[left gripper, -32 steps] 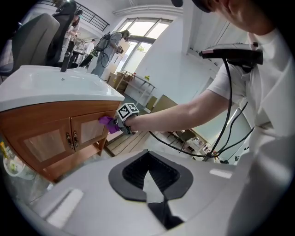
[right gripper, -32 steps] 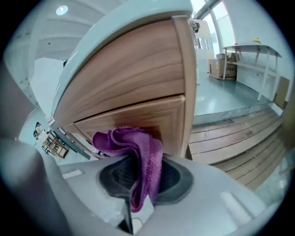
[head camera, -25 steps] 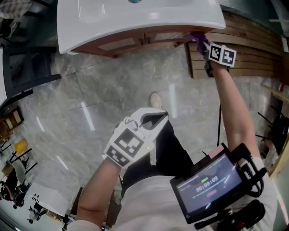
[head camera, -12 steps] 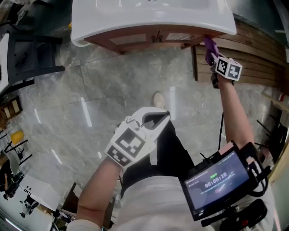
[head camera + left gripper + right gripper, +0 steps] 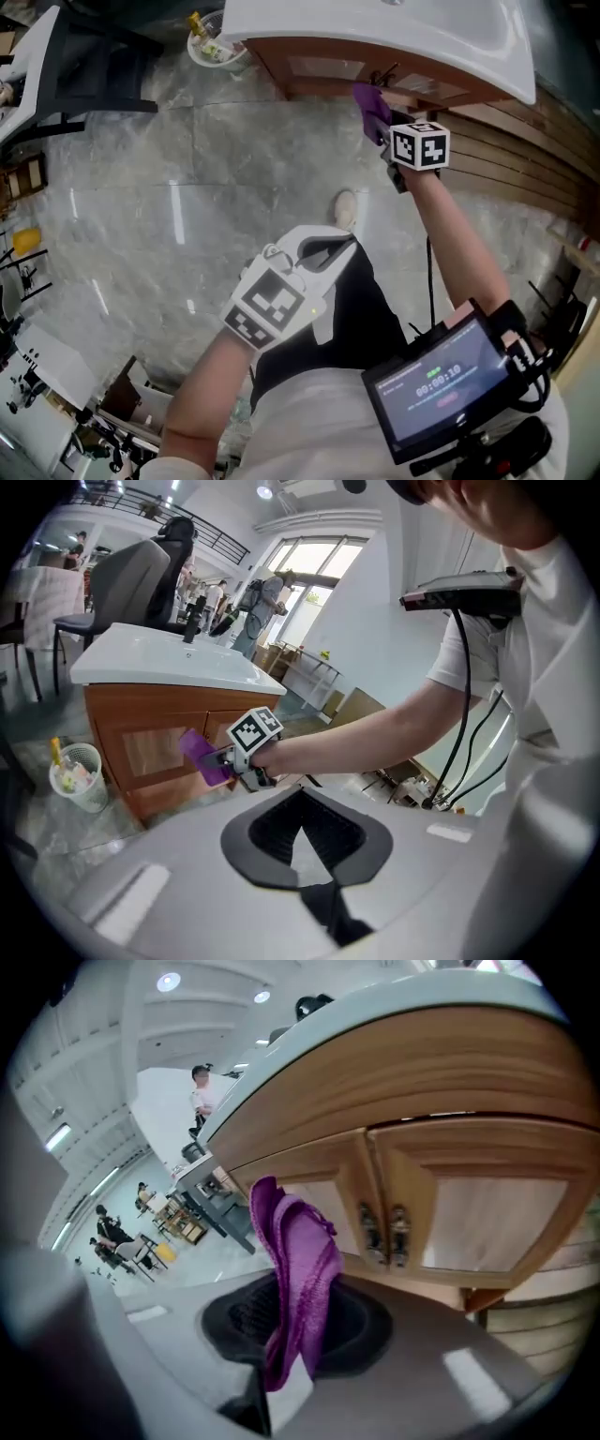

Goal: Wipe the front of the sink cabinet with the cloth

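Purple cloth [image 5: 300, 1288]: clamped in right hand-held gripper [image 5: 289, 1372], raised at wooden sink cabinet [image 5: 469, 1222] front, beside metal door handles [image 5: 384, 1234].
Left hand-held gripper [image 5: 300, 850]: jaws closed, empty.

Daylight from the tall windows [image 5: 305, 569] floods your left gripper view, while ceiling lights [image 5: 169, 981] burn as white spots in your right gripper view. Under your head camera, glare streaks the polished stone floor [image 5: 141, 234] and the white sink top [image 5: 422, 28] is nearly blown out. The 2 gripper views bend hard toward dark, round edges. The purple cloth [image 5: 300, 1279] reads crisp; the cabinet doors [image 5: 478, 1222] sit in soft shade beneath the overhang.
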`<act>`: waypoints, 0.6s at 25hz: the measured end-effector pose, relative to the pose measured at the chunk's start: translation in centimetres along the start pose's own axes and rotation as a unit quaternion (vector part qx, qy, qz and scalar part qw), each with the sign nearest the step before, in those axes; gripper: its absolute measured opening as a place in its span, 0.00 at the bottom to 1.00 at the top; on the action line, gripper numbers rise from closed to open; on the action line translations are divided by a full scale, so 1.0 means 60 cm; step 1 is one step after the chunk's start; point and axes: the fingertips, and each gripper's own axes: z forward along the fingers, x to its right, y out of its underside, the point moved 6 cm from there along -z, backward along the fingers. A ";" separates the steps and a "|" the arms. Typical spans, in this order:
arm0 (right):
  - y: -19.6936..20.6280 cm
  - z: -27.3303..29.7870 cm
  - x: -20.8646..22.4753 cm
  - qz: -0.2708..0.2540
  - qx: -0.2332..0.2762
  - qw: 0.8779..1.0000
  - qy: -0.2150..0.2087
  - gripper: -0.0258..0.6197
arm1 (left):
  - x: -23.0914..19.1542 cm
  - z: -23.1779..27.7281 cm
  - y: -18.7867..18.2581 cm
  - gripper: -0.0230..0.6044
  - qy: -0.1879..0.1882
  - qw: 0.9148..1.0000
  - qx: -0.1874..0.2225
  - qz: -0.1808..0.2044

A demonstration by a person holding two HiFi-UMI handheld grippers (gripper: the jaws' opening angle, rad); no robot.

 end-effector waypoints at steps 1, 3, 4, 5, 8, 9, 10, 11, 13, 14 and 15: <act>-0.007 0.026 -0.029 -0.013 -0.007 1.000 -0.013 0.17 | -0.003 -0.011 0.007 0.05 -0.006 1.000 0.003 -0.005; -0.021 0.076 -0.084 -0.039 -0.021 0.998 -0.036 0.17 | -0.011 -0.032 0.022 0.05 -0.020 1.000 0.009 -0.016; -0.028 0.101 -0.109 -0.052 -0.027 0.997 -0.046 0.17 | -0.016 -0.043 0.029 0.05 -0.027 0.999 0.013 -0.022; -0.036 0.124 -0.132 -0.065 -0.033 0.996 -0.055 0.17 | -0.021 -0.053 0.036 0.05 -0.033 0.999 0.017 -0.027; -0.061 0.191 -0.187 -0.085 -0.049 0.992 -0.073 0.17 | -0.039 -0.086 0.055 0.05 -0.046 0.998 0.026 -0.039; -0.070 0.209 -0.199 -0.085 -0.053 0.992 -0.076 0.17 | -0.045 -0.095 0.060 0.05 -0.051 0.997 0.029 -0.044; -0.077 0.226 -0.209 -0.082 -0.057 0.992 -0.079 0.17 | -0.050 -0.102 0.066 0.05 -0.058 0.997 0.032 -0.050; -0.082 0.241 -0.216 -0.080 -0.061 0.992 -0.082 0.17 | -0.054 -0.109 0.073 0.05 -0.063 0.996 0.036 -0.057; -0.086 0.265 -0.223 -0.078 -0.070 0.991 -0.083 0.17 | -0.059 -0.118 0.085 0.05 -0.071 0.994 0.043 -0.068; -0.087 0.274 -0.224 -0.078 -0.073 0.991 -0.083 0.17 | -0.061 -0.122 0.091 0.05 -0.073 0.994 0.044 -0.071; -0.089 0.280 -0.223 -0.075 -0.075 0.991 -0.083 0.17 | -0.063 -0.124 0.095 0.05 -0.074 0.994 0.044 -0.073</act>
